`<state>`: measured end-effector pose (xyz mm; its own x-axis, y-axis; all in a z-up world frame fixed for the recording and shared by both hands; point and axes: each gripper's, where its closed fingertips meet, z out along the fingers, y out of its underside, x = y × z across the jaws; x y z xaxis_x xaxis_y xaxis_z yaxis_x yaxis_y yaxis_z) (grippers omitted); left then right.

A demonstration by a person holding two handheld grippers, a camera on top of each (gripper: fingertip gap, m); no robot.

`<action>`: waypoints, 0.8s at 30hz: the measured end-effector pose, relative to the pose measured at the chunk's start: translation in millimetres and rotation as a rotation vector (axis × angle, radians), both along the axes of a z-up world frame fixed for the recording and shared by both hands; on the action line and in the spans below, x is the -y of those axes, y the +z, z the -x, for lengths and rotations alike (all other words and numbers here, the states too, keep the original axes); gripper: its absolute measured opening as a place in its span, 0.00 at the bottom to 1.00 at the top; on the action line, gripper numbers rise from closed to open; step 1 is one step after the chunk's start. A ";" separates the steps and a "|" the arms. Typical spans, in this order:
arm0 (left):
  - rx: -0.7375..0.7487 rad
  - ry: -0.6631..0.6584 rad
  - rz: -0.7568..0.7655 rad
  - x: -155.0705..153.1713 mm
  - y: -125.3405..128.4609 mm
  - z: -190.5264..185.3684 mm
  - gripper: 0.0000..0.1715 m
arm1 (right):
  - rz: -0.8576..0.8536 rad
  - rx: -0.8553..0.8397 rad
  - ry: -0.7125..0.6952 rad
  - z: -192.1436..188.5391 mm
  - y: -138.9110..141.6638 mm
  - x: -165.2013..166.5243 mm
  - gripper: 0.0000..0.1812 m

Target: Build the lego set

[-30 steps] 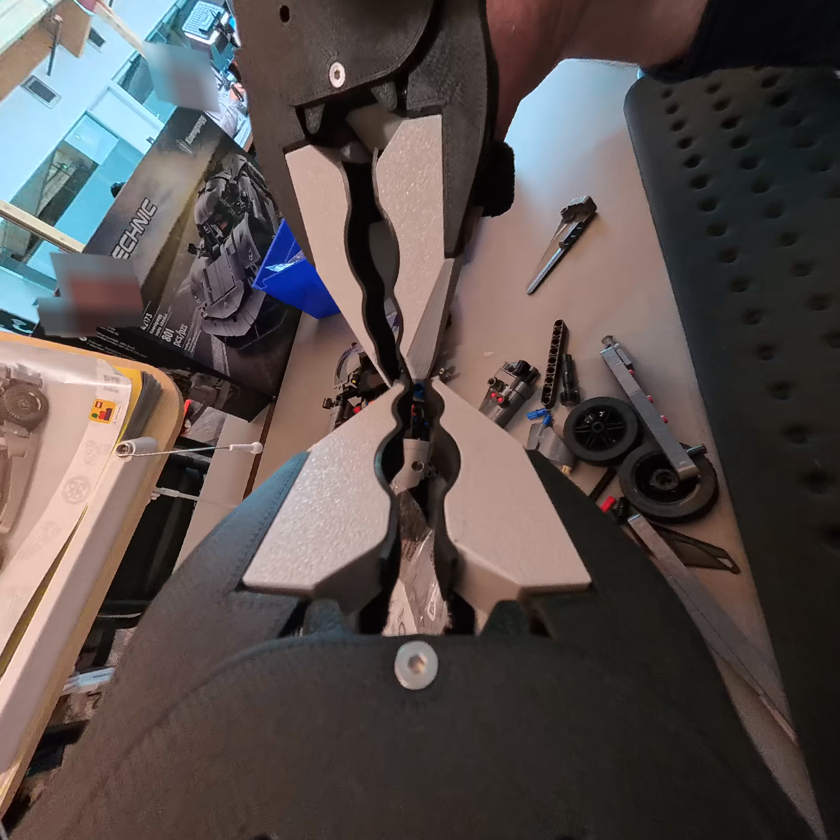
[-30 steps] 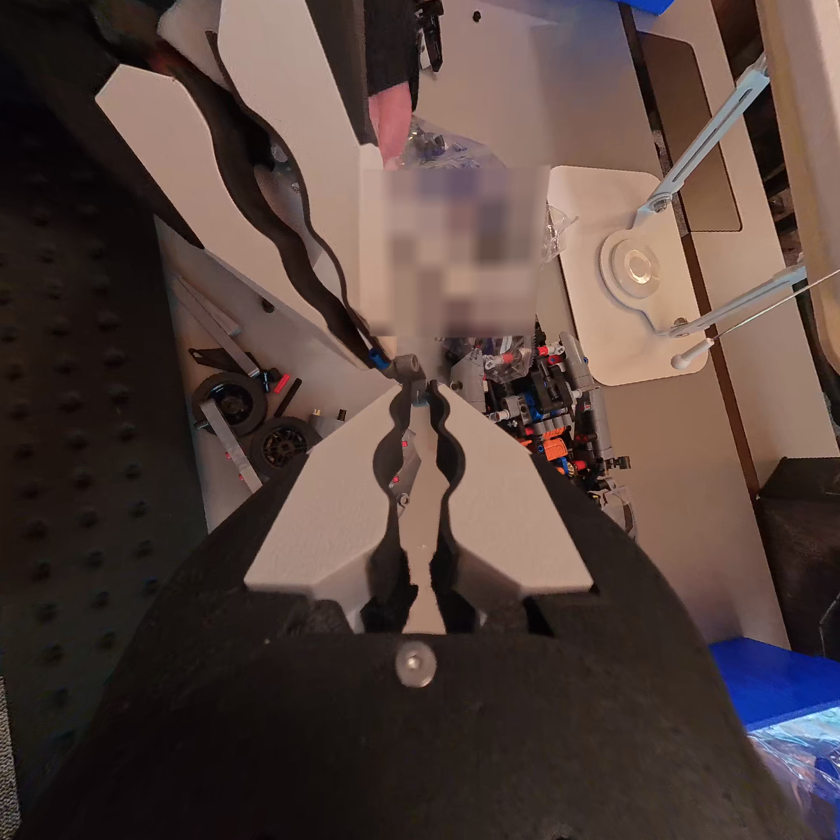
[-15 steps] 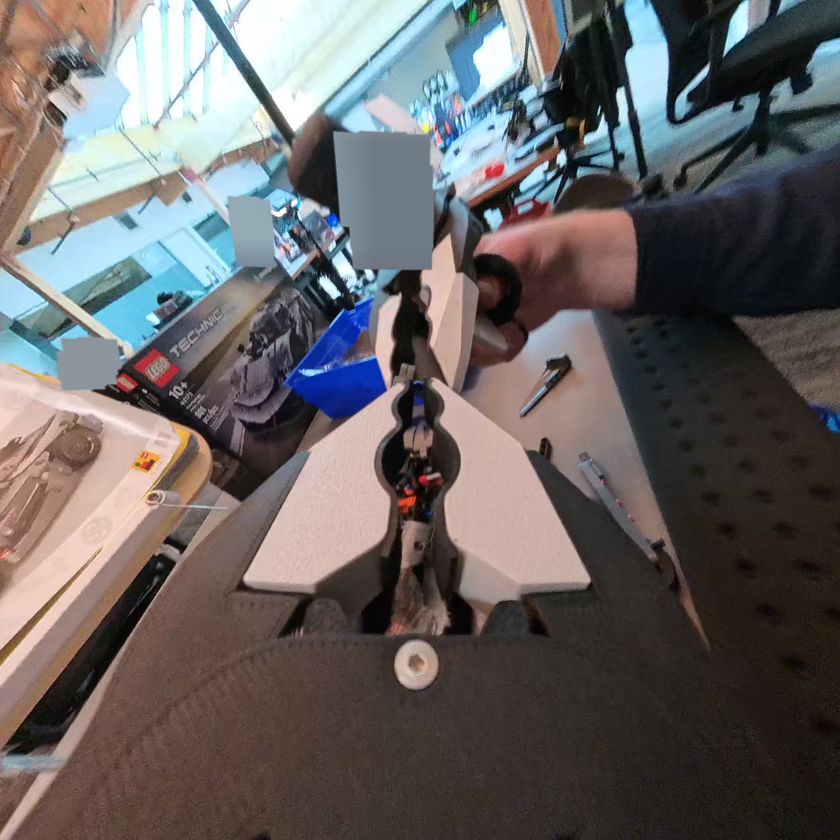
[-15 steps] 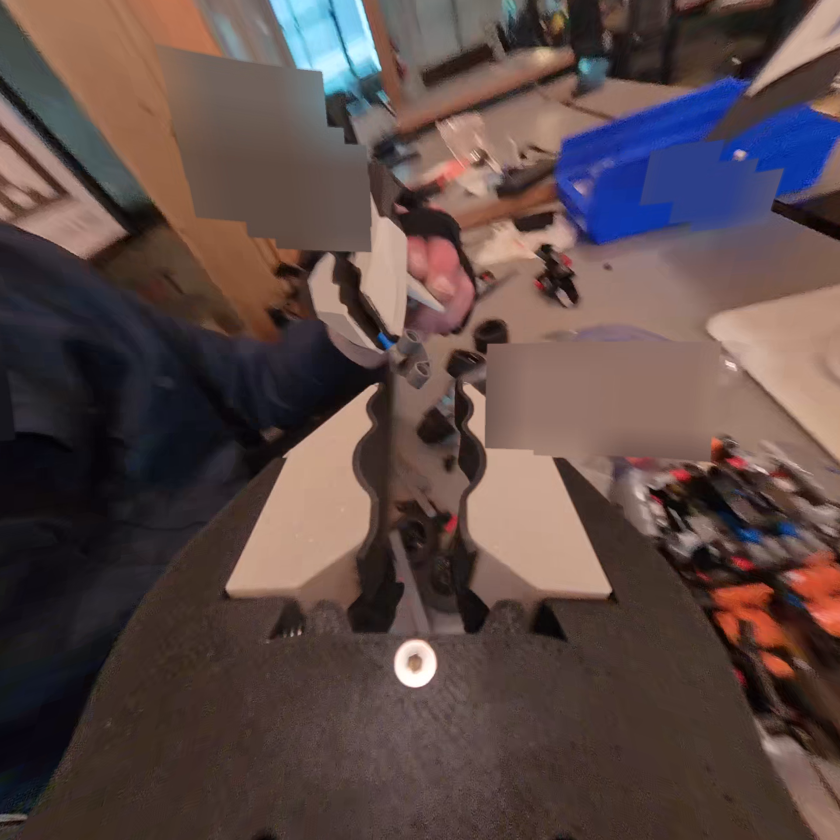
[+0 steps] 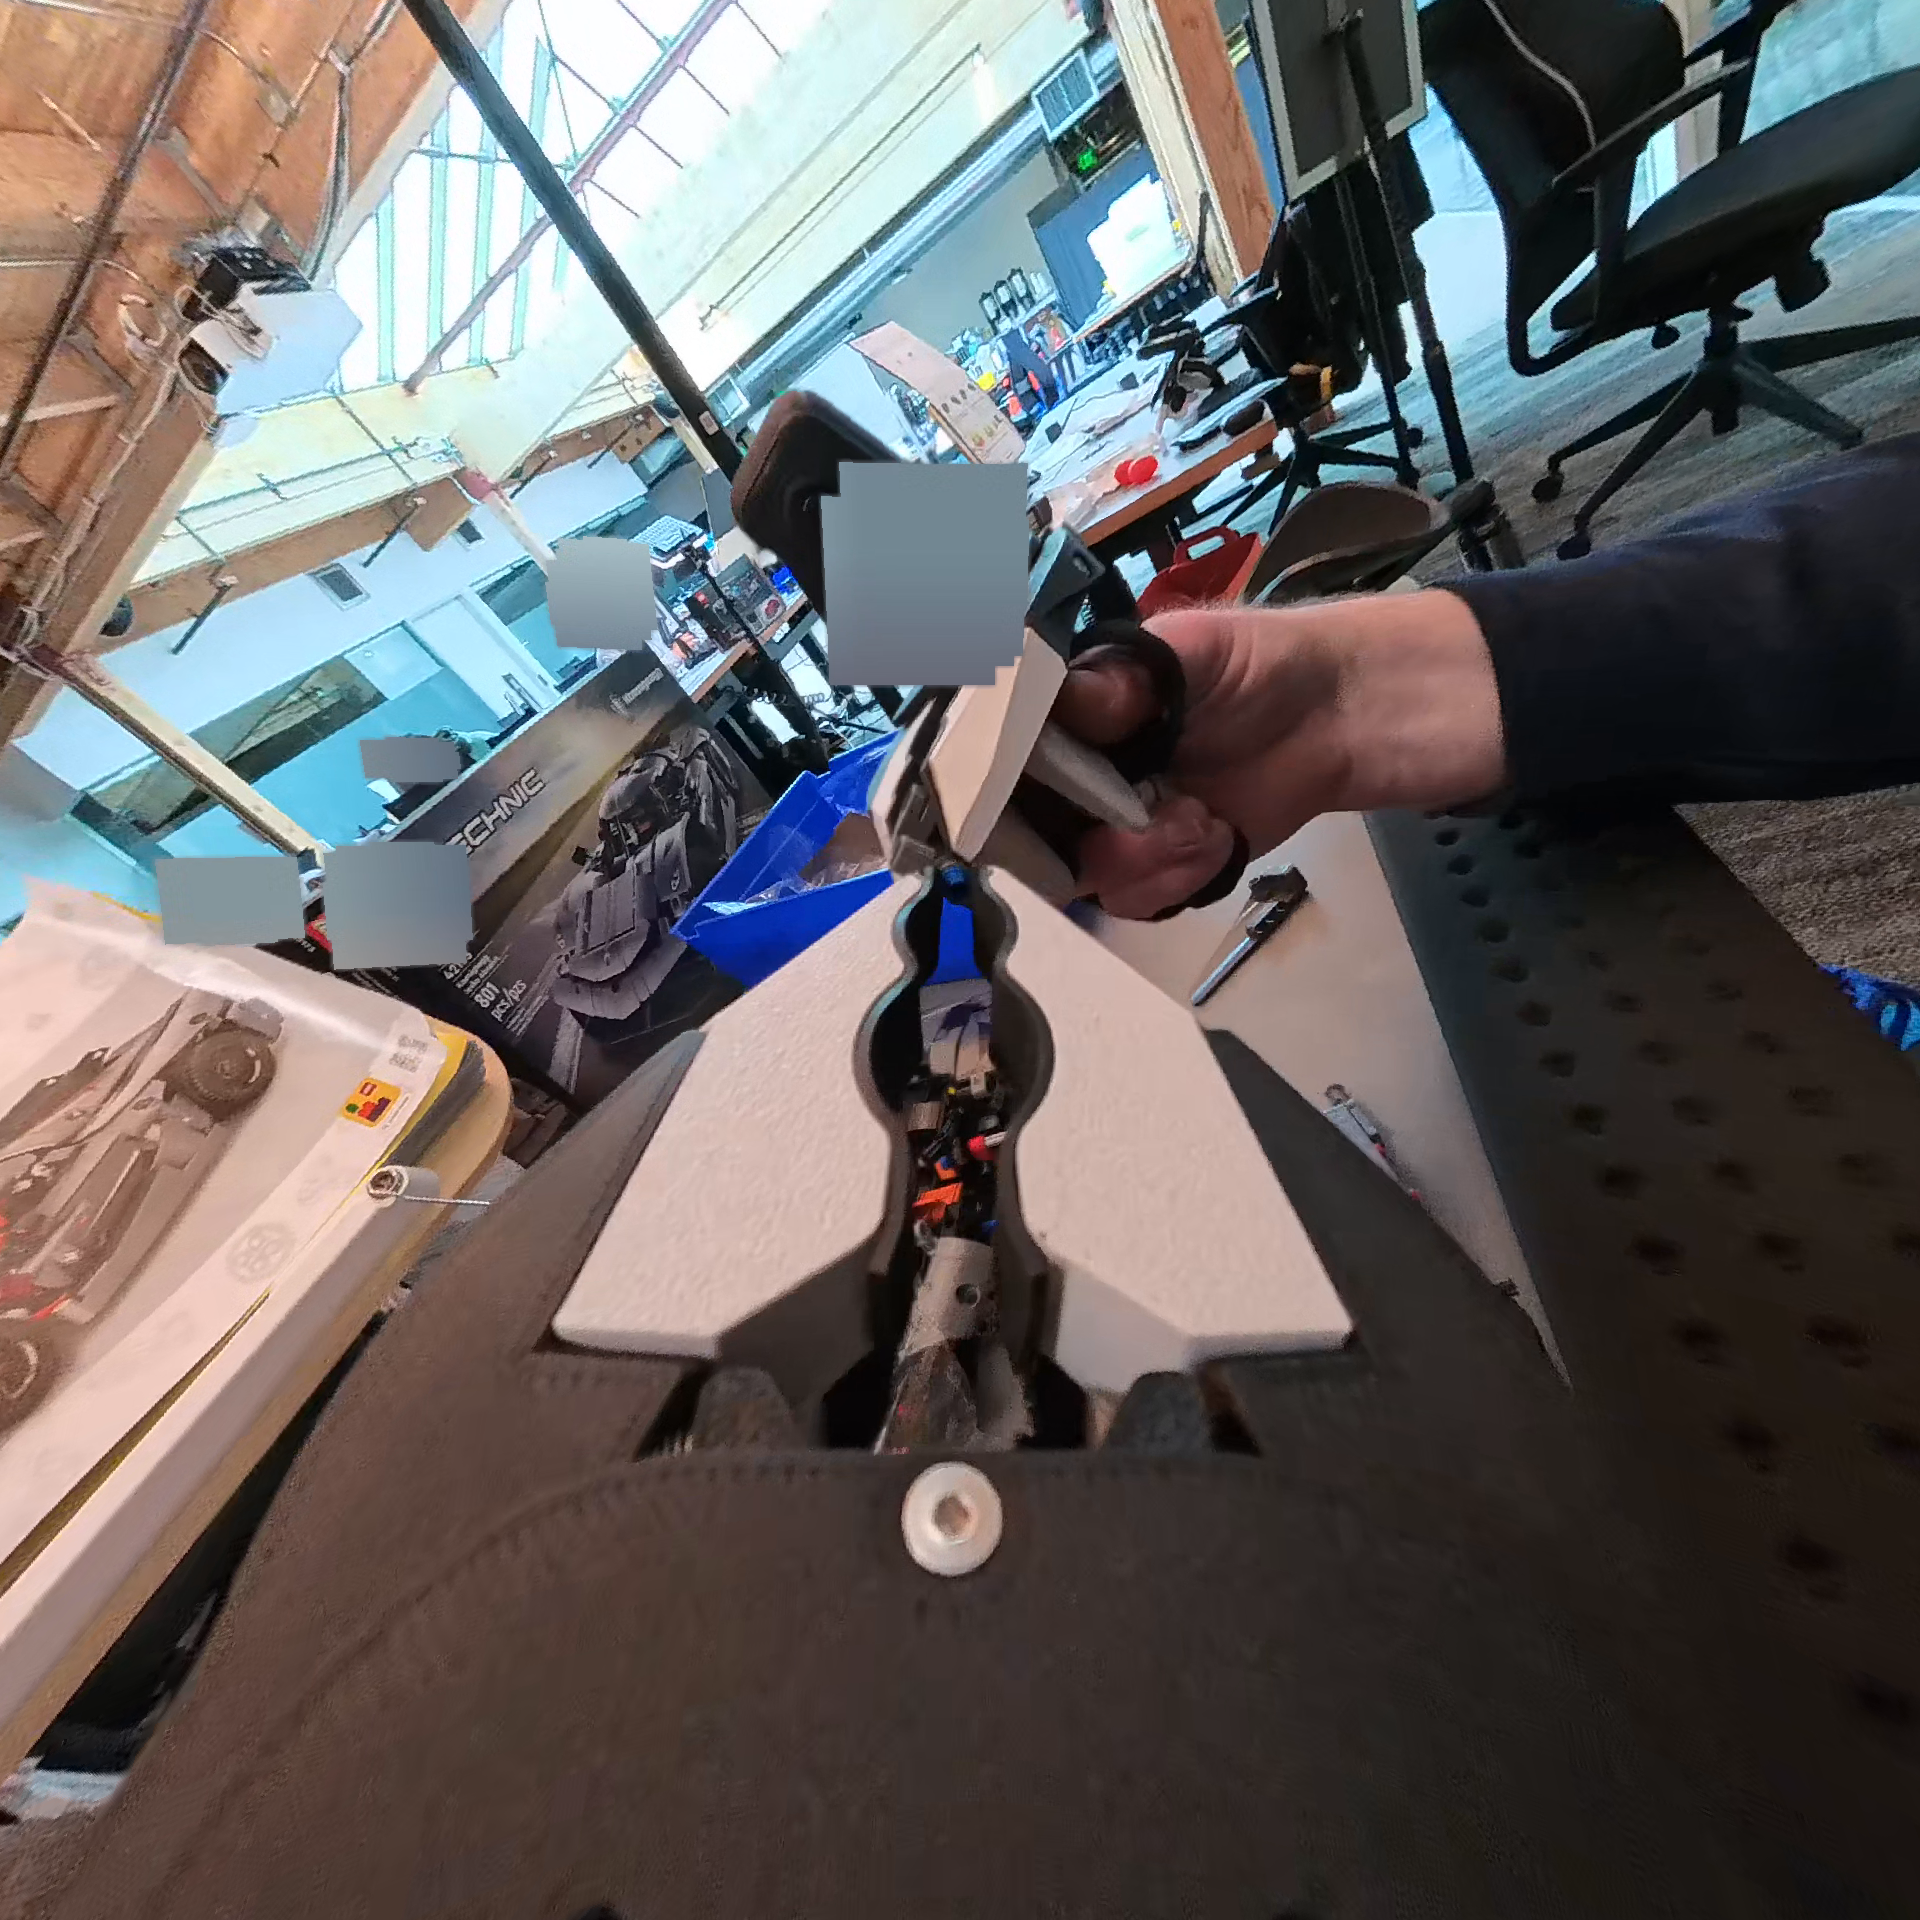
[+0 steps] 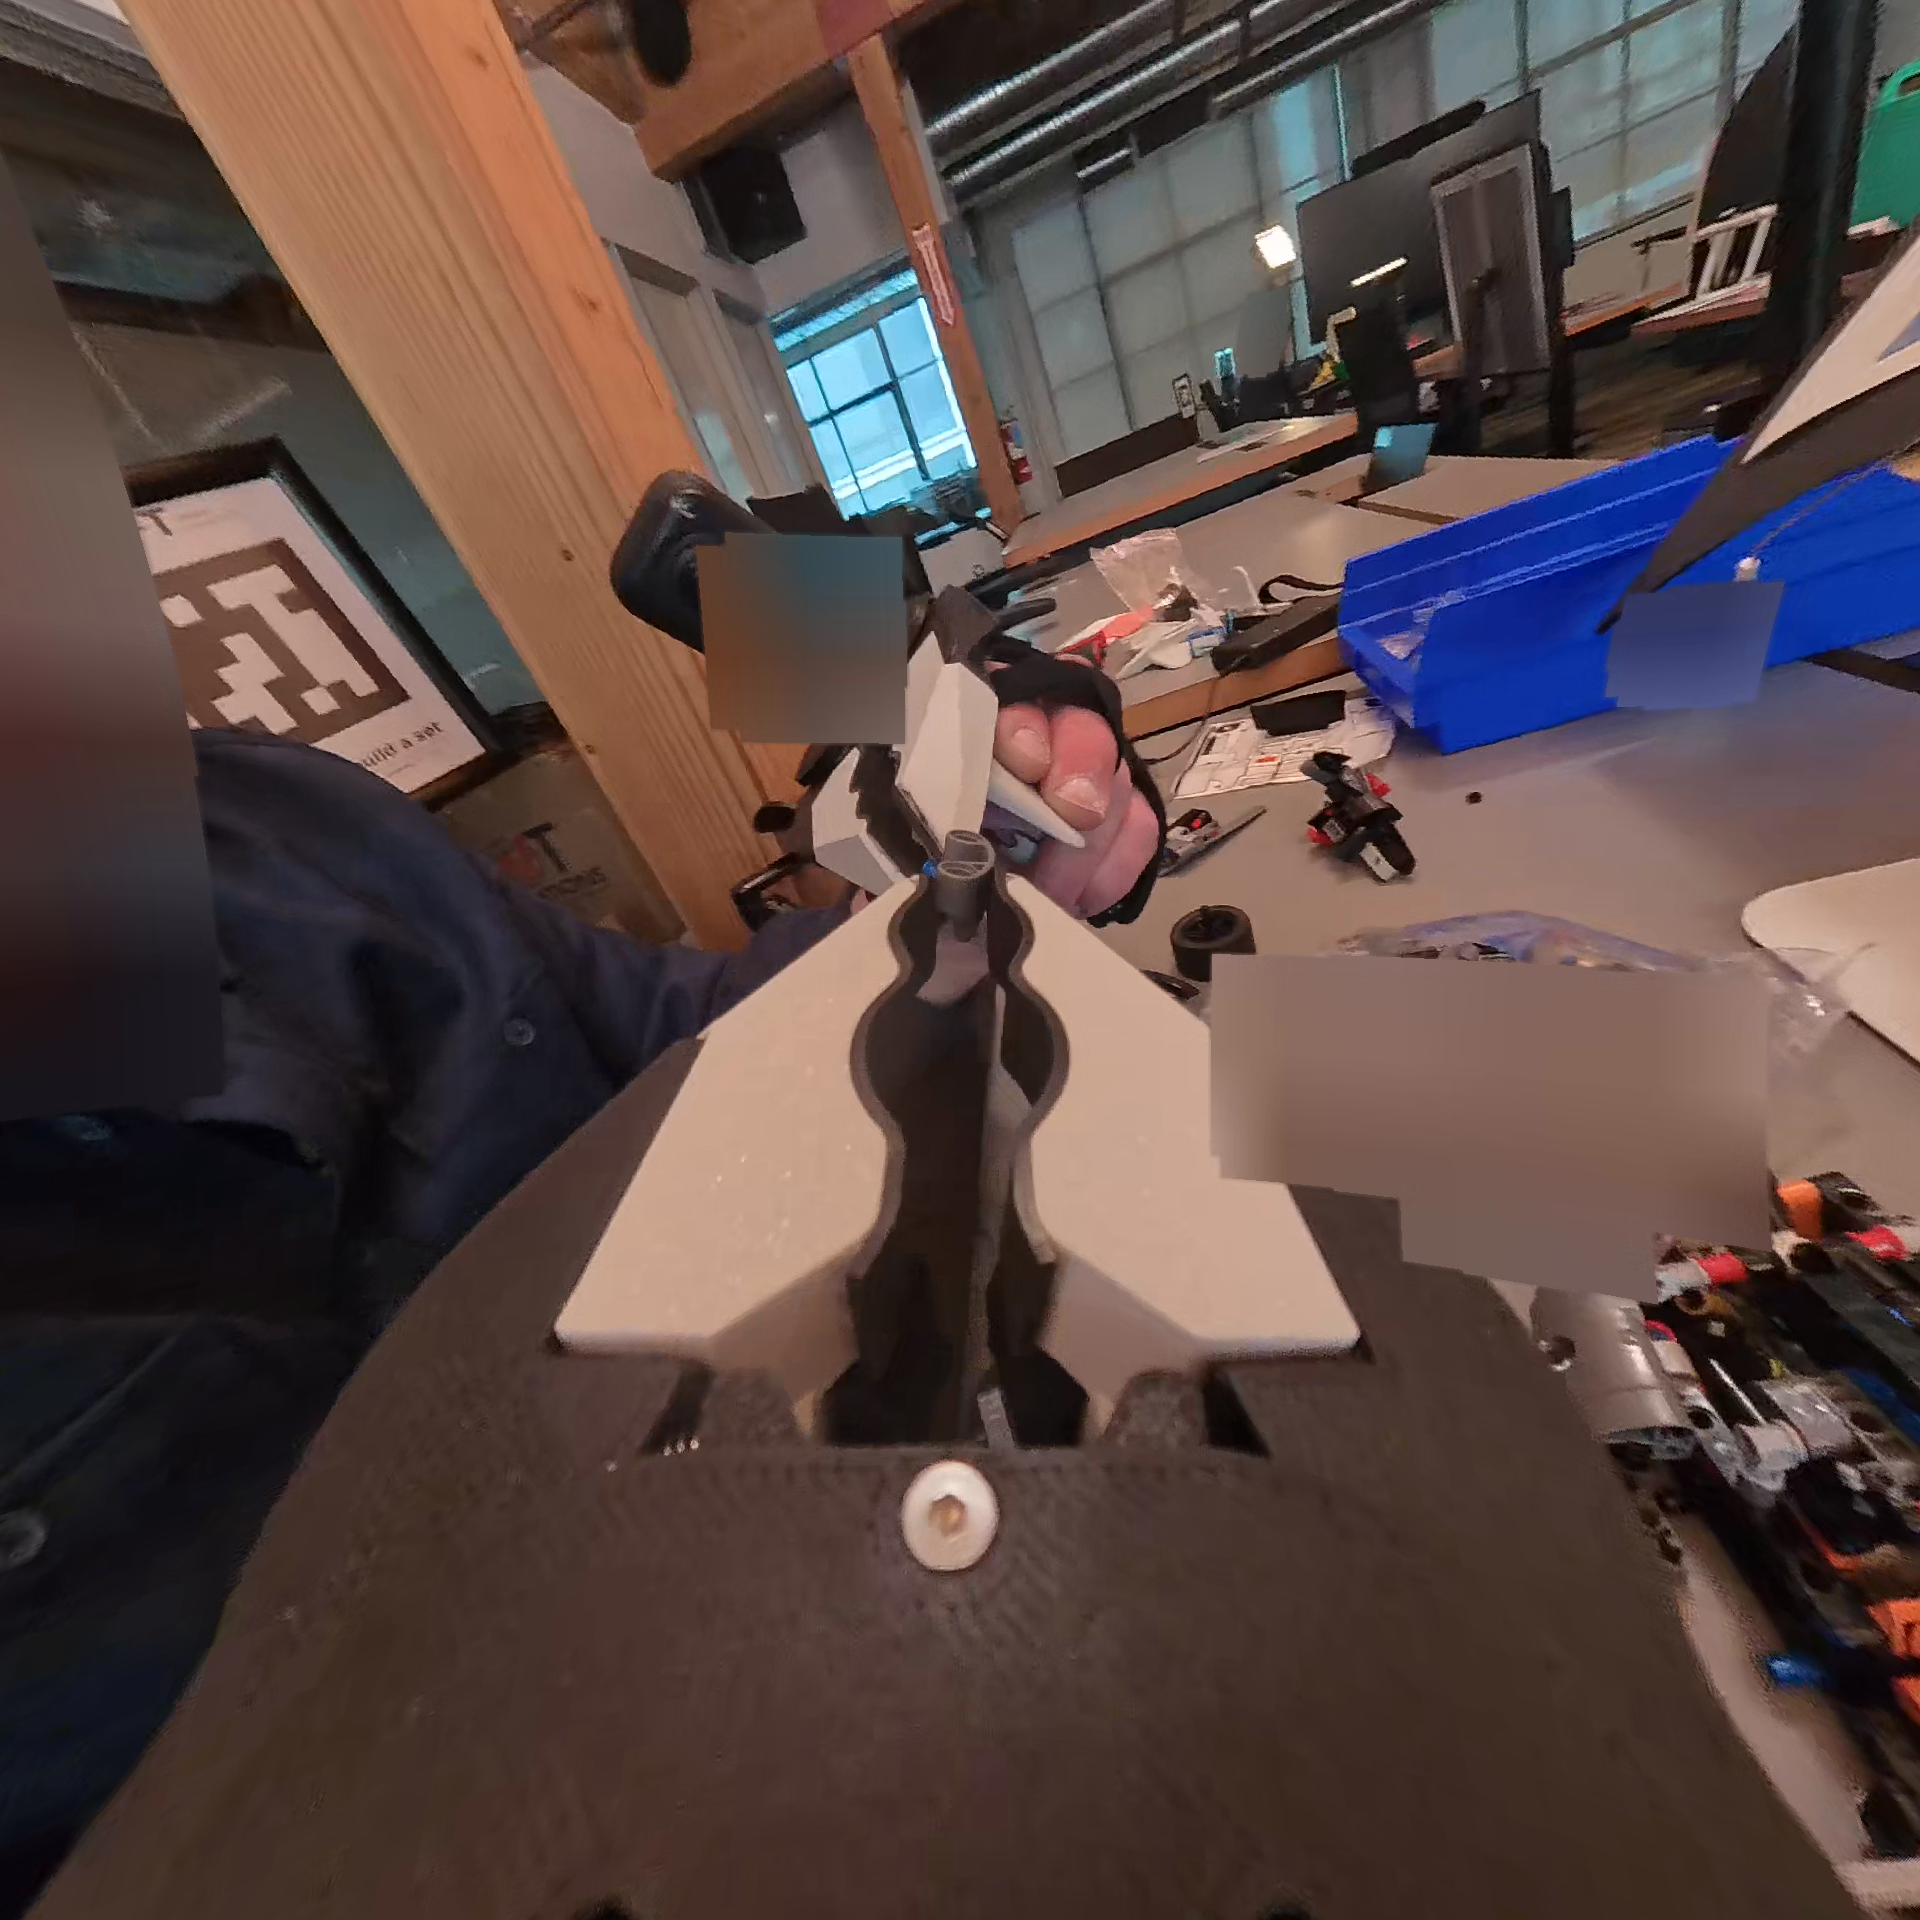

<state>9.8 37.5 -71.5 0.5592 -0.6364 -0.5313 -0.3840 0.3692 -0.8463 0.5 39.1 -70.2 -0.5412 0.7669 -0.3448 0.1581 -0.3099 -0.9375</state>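
We hold a small grey peg (image 6: 961, 871) clamped in the right gripper (image 6: 958, 883) jaws; a blue pin (image 5: 951, 885) sits pinched in the left gripper (image 5: 951, 883) jaws. The two tips meet above the tabletop (image 6: 1558, 821). Beside the peg lies the half-built model (image 6: 1787, 1382); beyond it, a blue bin (image 6: 1538, 644).

Multicoloured plastic lego model (image 6: 1766, 1382) at four o'clock — motion-blurred, cut by the edge; white paper instruction booklet (image 5: 156, 1122) at nine o'clock — cropped too.
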 end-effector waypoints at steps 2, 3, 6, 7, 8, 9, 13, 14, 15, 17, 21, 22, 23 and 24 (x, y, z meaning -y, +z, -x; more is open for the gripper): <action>-0.026 0.022 0.002 -1.1 -1.9 0.9 0.01 | -0.018 0.013 -0.028 0.7 -1.9 -1.5 0.04; -0.044 0.037 -0.004 -1.8 -3.1 1.6 0.01 | -0.021 0.018 -0.036 1.0 -2.9 -1.9 0.04; -0.072 0.070 -0.011 -1.4 -3.8 3.6 0.01 | -0.040 0.001 -0.049 0.8 -2.0 -0.5 0.04; -0.059 0.070 -0.007 0.0 -1.4 3.4 0.01 | -0.035 -0.009 -0.045 0.3 -0.5 0.6 0.04; -0.061 0.078 -0.009 0.9 -0.1 3.5 0.01 | -0.036 -0.014 -0.043 -0.1 0.2 1.3 0.04; -0.060 0.079 -0.008 1.7 0.4 3.4 0.01 | -0.043 -0.014 -0.039 -1.3 0.5 2.7 0.04; -0.023 0.030 0.029 7.6 2.8 1.1 0.00 | -0.091 -0.017 -0.034 -5.8 -1.3 7.0 0.03; -0.008 0.016 0.046 8.0 2.6 0.4 0.00 | -0.098 -0.016 -0.031 -7.2 -3.1 7.5 0.03; -0.003 0.002 0.054 10.1 2.9 -1.1 0.00 | -0.111 -0.013 -0.031 -8.7 -5.5 8.0 0.02; -0.020 -0.006 0.063 10.7 -0.6 -3.1 0.00 | -0.140 -0.014 -0.037 -12.9 -8.6 9.2 0.02; 0.017 -0.060 0.100 15.5 -0.6 -8.1 0.00 | -0.194 -0.037 -0.070 -26.1 -7.7 7.4 0.01; 0.085 -0.062 0.093 18.2 9.2 1.5 0.01 | -0.137 -0.086 -0.123 -41.9 2.7 -11.5 0.00; 0.223 -0.071 0.081 24.7 30.4 27.7 0.00 | -0.080 -0.125 -0.180 -63.6 11.7 -34.6 0.00; 0.321 -0.047 0.059 28.0 45.0 57.6 0.00 | -0.116 -0.083 -0.211 -74.9 4.1 -43.5 0.00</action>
